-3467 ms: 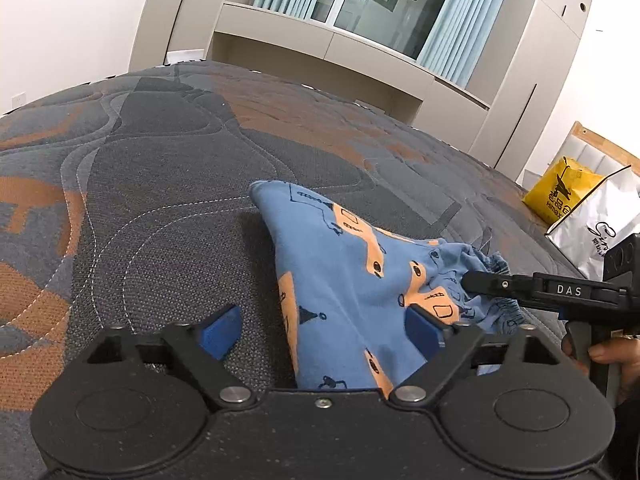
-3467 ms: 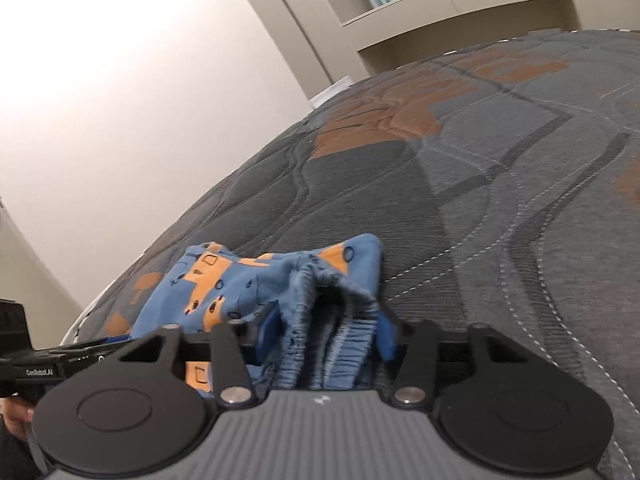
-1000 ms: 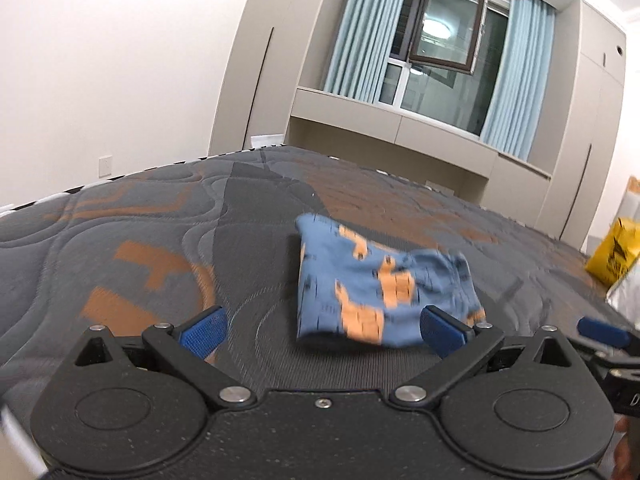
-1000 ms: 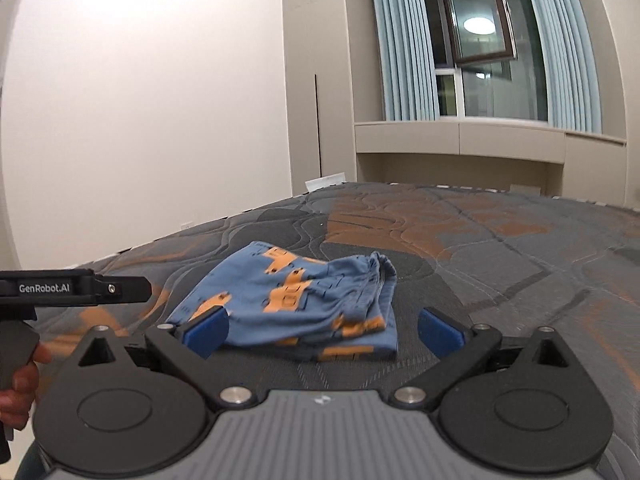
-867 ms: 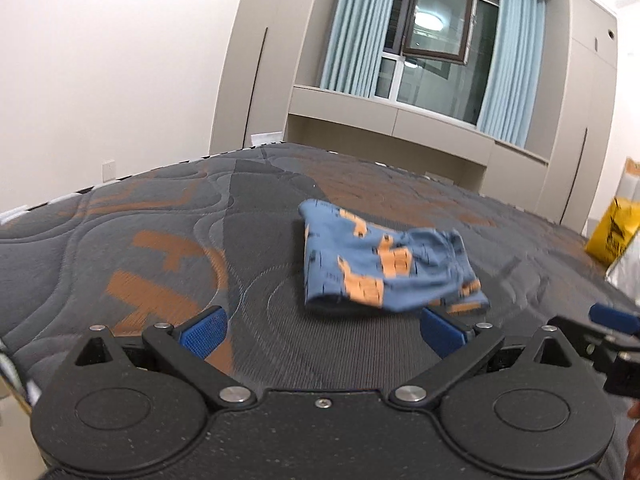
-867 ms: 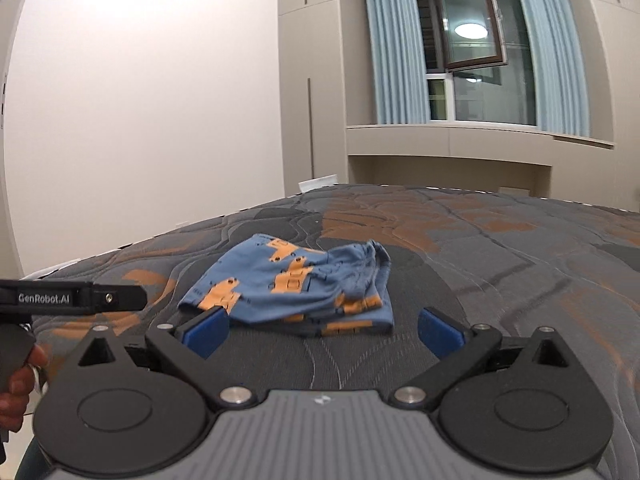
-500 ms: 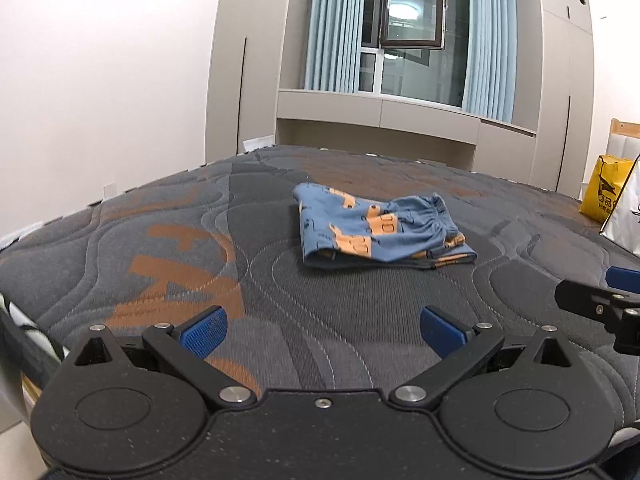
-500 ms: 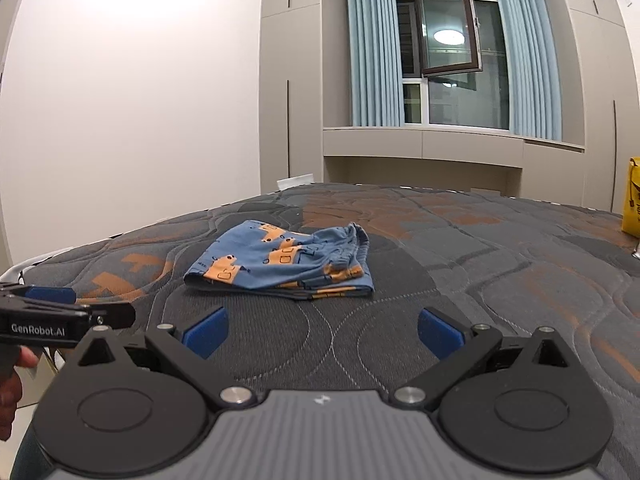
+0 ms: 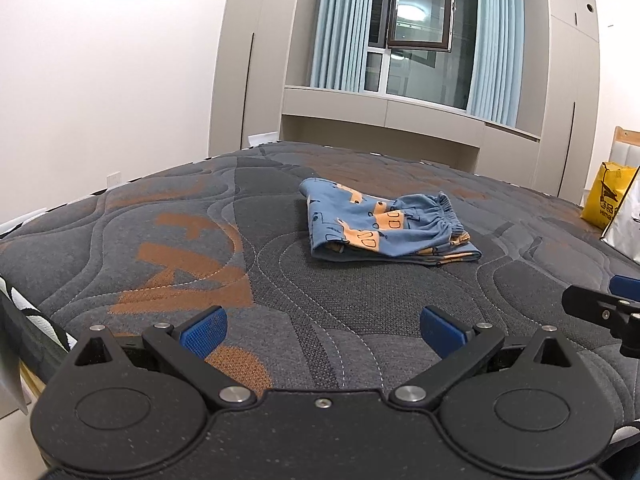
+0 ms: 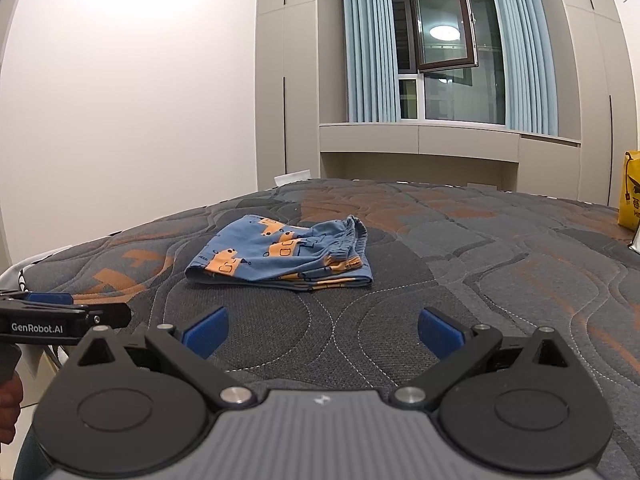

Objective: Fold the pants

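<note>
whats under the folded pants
The pants lie folded on the quilted grey and orange mattress, which shows all around them. Whatever is directly beneath or between the folded layers is covered.

My left gripper (image 9: 322,326) is matte black, speckled with pale dust: two round discs, angled linkage arms pinned with silver screws, a small screw at centre, and blue textured pads (image 9: 204,330) on the jaws. My right gripper (image 10: 320,328) has the same black discs and linkages but a ribbed grey centre plate with a small white mark. The left unit's side reads "GenRobot.AI" in white lettering.
</note>
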The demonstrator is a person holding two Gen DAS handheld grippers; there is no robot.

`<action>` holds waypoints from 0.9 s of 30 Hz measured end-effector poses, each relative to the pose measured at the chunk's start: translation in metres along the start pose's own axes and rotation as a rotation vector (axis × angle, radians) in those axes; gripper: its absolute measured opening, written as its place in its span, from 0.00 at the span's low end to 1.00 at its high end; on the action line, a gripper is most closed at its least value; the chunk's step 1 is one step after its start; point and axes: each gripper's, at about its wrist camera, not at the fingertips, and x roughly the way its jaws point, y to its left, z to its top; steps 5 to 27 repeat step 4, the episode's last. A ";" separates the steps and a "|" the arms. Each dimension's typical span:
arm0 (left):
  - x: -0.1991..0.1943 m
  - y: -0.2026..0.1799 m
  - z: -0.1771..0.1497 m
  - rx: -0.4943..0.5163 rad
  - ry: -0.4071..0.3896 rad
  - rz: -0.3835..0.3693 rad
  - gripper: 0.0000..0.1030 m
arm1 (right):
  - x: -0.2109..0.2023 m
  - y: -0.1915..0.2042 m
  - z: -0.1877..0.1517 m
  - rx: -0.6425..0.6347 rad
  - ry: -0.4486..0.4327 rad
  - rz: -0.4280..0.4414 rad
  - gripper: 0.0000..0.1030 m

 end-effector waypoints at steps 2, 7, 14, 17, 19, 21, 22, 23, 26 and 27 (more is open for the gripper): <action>0.001 -0.001 0.000 0.004 -0.002 0.003 0.99 | 0.000 -0.001 -0.001 0.000 0.004 0.003 1.00; 0.001 -0.001 0.000 0.003 -0.001 0.003 0.99 | 0.001 -0.002 -0.001 0.002 0.008 0.006 1.00; 0.001 -0.001 0.000 0.003 -0.001 0.003 0.99 | 0.001 -0.002 -0.001 0.002 0.008 0.006 1.00; 0.001 -0.001 0.000 0.003 -0.001 0.003 0.99 | 0.001 -0.002 -0.001 0.002 0.008 0.006 1.00; 0.001 -0.001 0.000 0.003 -0.001 0.003 0.99 | 0.001 -0.002 -0.001 0.002 0.008 0.006 1.00; 0.001 -0.001 0.000 0.003 -0.001 0.003 0.99 | 0.001 -0.002 -0.001 0.002 0.008 0.006 1.00; 0.001 -0.001 0.000 0.003 -0.001 0.003 0.99 | 0.001 -0.002 -0.001 0.002 0.008 0.006 1.00; 0.001 -0.001 0.000 0.003 -0.001 0.003 0.99 | 0.001 -0.002 -0.001 0.002 0.008 0.006 1.00; 0.001 -0.001 0.000 0.003 -0.001 0.003 0.99 | 0.001 -0.002 -0.001 0.002 0.008 0.006 1.00; 0.001 -0.001 0.000 0.003 -0.001 0.003 0.99 | 0.001 -0.002 -0.001 0.002 0.008 0.006 1.00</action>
